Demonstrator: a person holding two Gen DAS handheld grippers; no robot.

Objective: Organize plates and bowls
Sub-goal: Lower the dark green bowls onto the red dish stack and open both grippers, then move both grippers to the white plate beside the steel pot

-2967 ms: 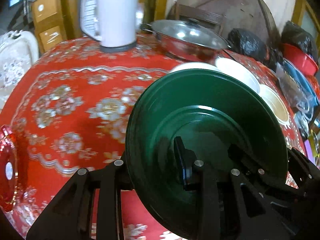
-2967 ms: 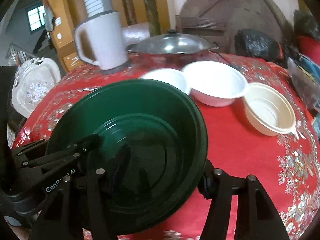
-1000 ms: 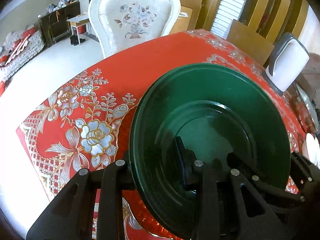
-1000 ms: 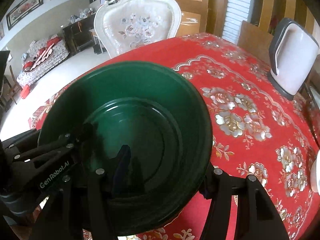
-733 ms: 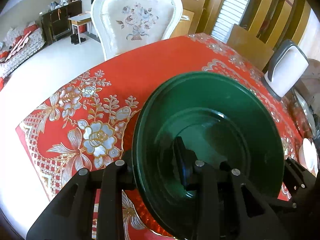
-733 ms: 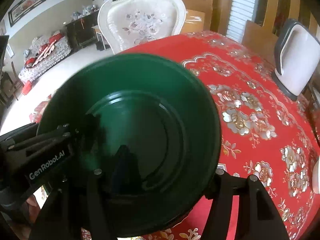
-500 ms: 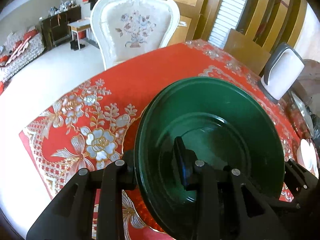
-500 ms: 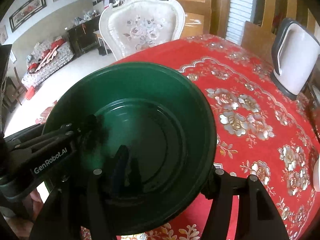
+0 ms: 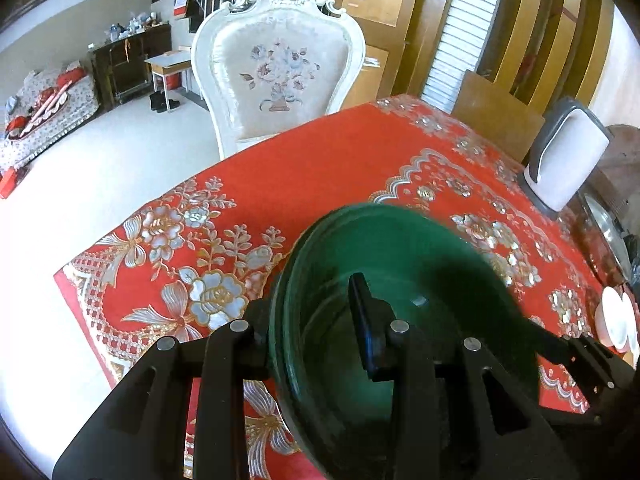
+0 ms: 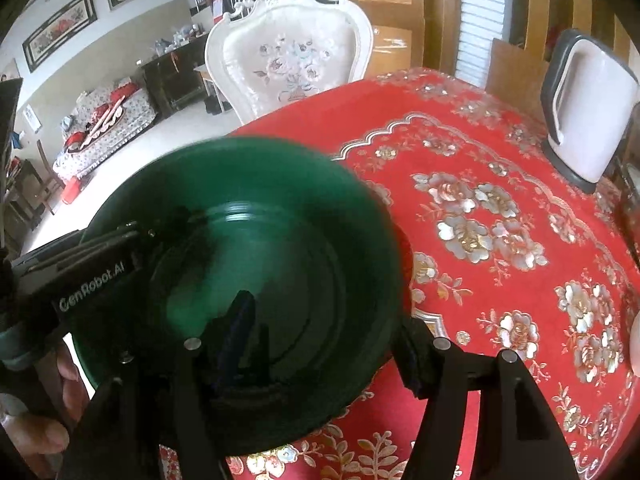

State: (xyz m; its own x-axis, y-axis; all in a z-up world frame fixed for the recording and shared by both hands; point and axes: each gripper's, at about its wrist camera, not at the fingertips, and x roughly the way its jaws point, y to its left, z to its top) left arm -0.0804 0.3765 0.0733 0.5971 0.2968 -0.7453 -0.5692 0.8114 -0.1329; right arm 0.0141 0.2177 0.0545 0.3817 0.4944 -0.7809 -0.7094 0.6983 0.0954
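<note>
A stack of dark green plates [image 9: 420,288] is held between both grippers, low over the corner of the red flowered tablecloth [image 9: 320,168] nearest the chair. My left gripper [image 9: 308,304] has the stack's left rim between its fingers, one inside and one outside. Its jaws are opening slightly while the pads still touch the rim. In the right wrist view the green plates [image 10: 280,220] are motion-blurred. My right gripper [image 10: 326,320] is shut on their right rim, and the left gripper [image 10: 132,236] shows on the far rim. I cannot tell whether the stack touches the cloth.
A white kettle [image 10: 588,108] stands at the table's far right. White bowls [image 9: 616,320] and a steel pot lid [image 9: 608,224] show at the right edge. A white ornate chair [image 9: 280,68] stands behind the table. The tablecloth corner [image 9: 100,280] overhangs pale floor.
Since three seconds ago both views swung from the kettle and pot side to the chair end. In the last second the plates sank lower in the left wrist view and blurred.
</note>
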